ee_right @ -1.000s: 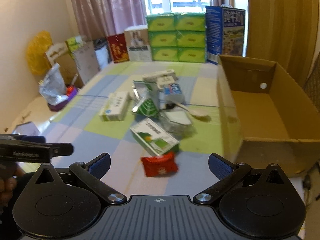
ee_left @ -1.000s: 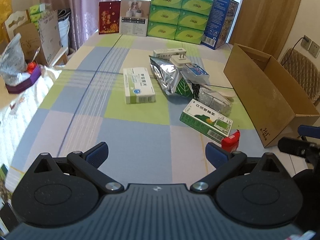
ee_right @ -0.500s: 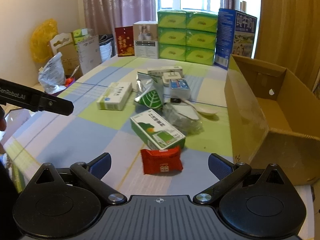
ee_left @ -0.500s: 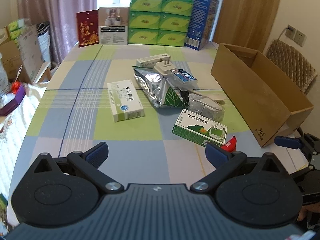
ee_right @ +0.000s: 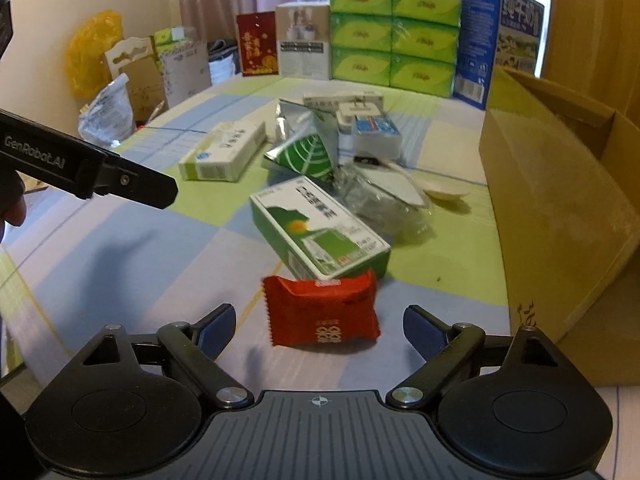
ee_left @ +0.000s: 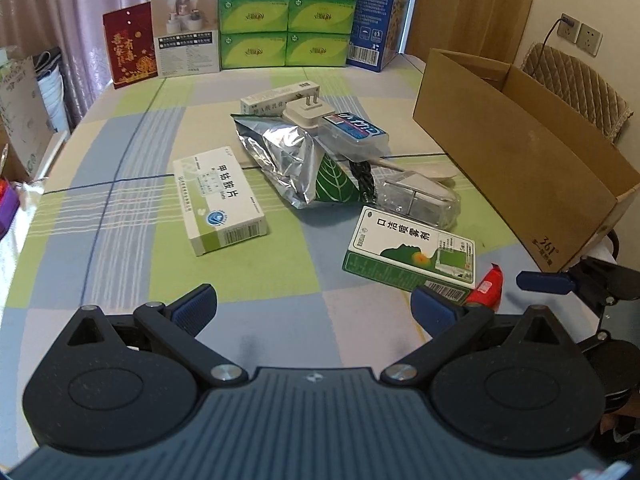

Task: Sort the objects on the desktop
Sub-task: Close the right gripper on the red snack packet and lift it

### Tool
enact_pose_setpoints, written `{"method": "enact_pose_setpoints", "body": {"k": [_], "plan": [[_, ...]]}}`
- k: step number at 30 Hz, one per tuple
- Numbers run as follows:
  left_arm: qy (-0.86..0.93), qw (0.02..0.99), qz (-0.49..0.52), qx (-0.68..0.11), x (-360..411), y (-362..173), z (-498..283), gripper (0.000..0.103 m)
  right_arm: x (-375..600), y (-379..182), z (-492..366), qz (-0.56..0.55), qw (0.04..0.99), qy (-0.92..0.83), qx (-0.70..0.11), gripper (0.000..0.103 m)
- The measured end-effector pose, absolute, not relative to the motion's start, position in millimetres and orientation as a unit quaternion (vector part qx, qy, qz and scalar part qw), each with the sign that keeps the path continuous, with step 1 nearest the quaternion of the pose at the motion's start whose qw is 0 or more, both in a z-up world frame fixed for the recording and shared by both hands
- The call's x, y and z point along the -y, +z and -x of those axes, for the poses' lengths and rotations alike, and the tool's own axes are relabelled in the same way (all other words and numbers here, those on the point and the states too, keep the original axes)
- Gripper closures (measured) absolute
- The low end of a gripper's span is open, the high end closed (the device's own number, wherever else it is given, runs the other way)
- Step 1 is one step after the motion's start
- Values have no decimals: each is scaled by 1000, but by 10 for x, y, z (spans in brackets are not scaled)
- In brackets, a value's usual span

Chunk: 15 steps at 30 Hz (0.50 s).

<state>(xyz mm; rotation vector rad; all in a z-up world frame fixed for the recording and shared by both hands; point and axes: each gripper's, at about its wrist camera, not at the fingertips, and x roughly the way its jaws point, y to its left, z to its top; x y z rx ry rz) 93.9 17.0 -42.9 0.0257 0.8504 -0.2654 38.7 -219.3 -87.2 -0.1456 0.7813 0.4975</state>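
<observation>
A red snack packet (ee_right: 324, 312) lies flat on the checked tablecloth, just ahead of my right gripper (ee_right: 318, 326), which is open with the packet between its spread fingers but untouched. Behind the packet lies a green-and-white medicine box (ee_right: 320, 228). My left gripper (ee_left: 314, 306) is open over bare cloth, near that same box (ee_left: 412, 250). Further back sit a white-green pill box (ee_left: 218, 198), a silver foil bag (ee_left: 288, 162), a white charger plug (ee_left: 308, 112), a blue-labelled case (ee_left: 356, 130) and a clear plastic wrapper (ee_left: 420, 198). The open cardboard box (ee_left: 516, 156) stands at the right.
Green tissue packs (ee_left: 288, 12), a blue carton (ee_left: 380, 8), a red card (ee_left: 130, 46) and a white box (ee_left: 186, 32) line the table's far edge. A chair (ee_left: 580, 88) stands behind the cardboard box. Bags and cartons (ee_right: 132, 76) crowd the left side.
Both grippers moved forward toward the objects. The red packet is now much closer, between the right gripper's open fingers. The left gripper swung toward the middle of the table.
</observation>
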Motion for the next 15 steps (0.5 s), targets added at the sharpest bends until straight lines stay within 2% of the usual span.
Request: {"method": "enact_pose_setpoints", "body": {"k": [7, 11, 15], "plan": [[-131, 894, 19, -427, -169, -544, -1038, 2, 2151, -936, -497, 59, 893, 241, -376, 26], [-127, 893, 11, -431, -182, -601, -1067, 2, 2091, -956, -522, 71, 895, 235, -374, 28], [-121, 893, 14, -433, -209, -607, -1091, 2, 2067, -974, -551, 71, 892, 230, -383, 40]]}}
